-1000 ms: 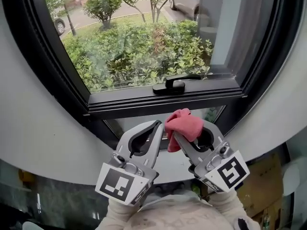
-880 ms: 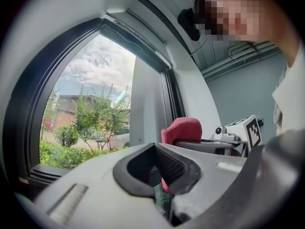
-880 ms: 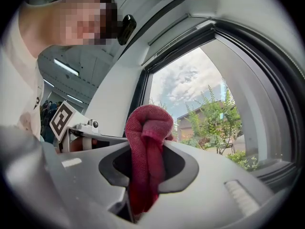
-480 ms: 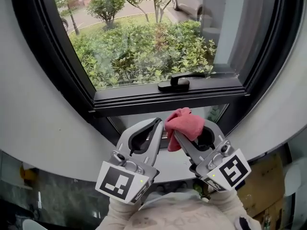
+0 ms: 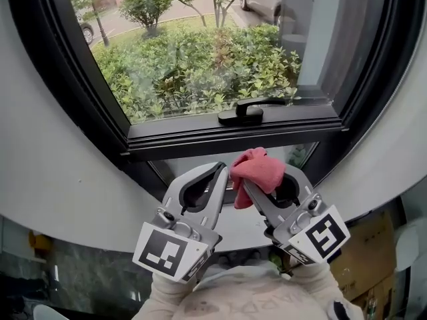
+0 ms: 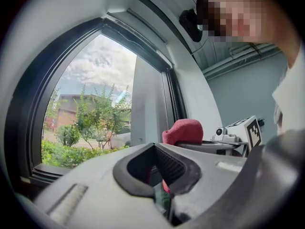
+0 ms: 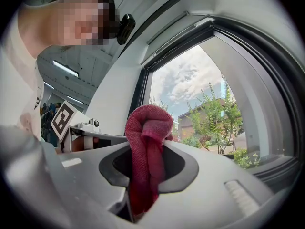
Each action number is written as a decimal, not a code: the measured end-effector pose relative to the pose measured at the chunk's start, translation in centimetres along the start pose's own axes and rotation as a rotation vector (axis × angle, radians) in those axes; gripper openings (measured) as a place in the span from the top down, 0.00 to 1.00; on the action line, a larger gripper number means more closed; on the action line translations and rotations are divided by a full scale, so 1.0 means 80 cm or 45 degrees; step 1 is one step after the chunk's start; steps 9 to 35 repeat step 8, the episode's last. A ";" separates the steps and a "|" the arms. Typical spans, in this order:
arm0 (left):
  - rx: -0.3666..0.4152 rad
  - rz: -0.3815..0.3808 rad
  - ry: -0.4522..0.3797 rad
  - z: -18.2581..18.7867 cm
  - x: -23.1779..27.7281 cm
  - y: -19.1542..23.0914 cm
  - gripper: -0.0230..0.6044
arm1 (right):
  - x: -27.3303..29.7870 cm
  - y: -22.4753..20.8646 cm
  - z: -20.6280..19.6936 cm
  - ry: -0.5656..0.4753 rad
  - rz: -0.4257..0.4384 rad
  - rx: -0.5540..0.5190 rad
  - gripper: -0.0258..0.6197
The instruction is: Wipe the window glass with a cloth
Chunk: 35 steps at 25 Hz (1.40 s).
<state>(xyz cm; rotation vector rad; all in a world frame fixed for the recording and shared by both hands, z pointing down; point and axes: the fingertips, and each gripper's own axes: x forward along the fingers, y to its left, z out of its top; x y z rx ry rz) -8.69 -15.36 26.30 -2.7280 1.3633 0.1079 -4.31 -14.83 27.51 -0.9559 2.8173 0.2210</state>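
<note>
Right gripper view: cloth inside right tool

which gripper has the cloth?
The right gripper: its jaws are shut on the red cloth, which bunches above them. The left gripper beside it is shut on nothing.

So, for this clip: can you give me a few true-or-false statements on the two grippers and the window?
1. The right gripper grips a red cloth. True.
2. The left gripper grips a second cloth. False: its fingers are shut on nothing.
3. The window handle is white. False: it is black.
4. Green bushes show through the window glass. True.
</note>
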 end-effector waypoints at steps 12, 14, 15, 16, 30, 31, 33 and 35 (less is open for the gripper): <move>-0.001 -0.007 0.011 -0.003 0.006 0.002 0.96 | 0.002 -0.009 -0.003 0.007 -0.017 0.009 0.78; -0.001 -0.007 0.011 -0.003 0.006 0.002 0.96 | 0.002 -0.009 -0.003 0.007 -0.017 0.009 0.78; -0.001 -0.007 0.011 -0.003 0.006 0.002 0.96 | 0.002 -0.009 -0.003 0.007 -0.017 0.009 0.78; -0.001 -0.007 0.011 -0.003 0.006 0.002 0.96 | 0.002 -0.009 -0.003 0.007 -0.017 0.009 0.78; -0.001 -0.007 0.011 -0.003 0.006 0.002 0.96 | 0.002 -0.009 -0.003 0.007 -0.017 0.009 0.78; -0.001 -0.007 0.011 -0.003 0.006 0.002 0.96 | 0.002 -0.009 -0.003 0.007 -0.017 0.009 0.78; -0.001 -0.007 0.011 -0.003 0.006 0.002 0.96 | 0.002 -0.009 -0.003 0.007 -0.017 0.009 0.78; -0.001 -0.007 0.011 -0.003 0.006 0.002 0.96 | 0.002 -0.009 -0.003 0.007 -0.017 0.009 0.78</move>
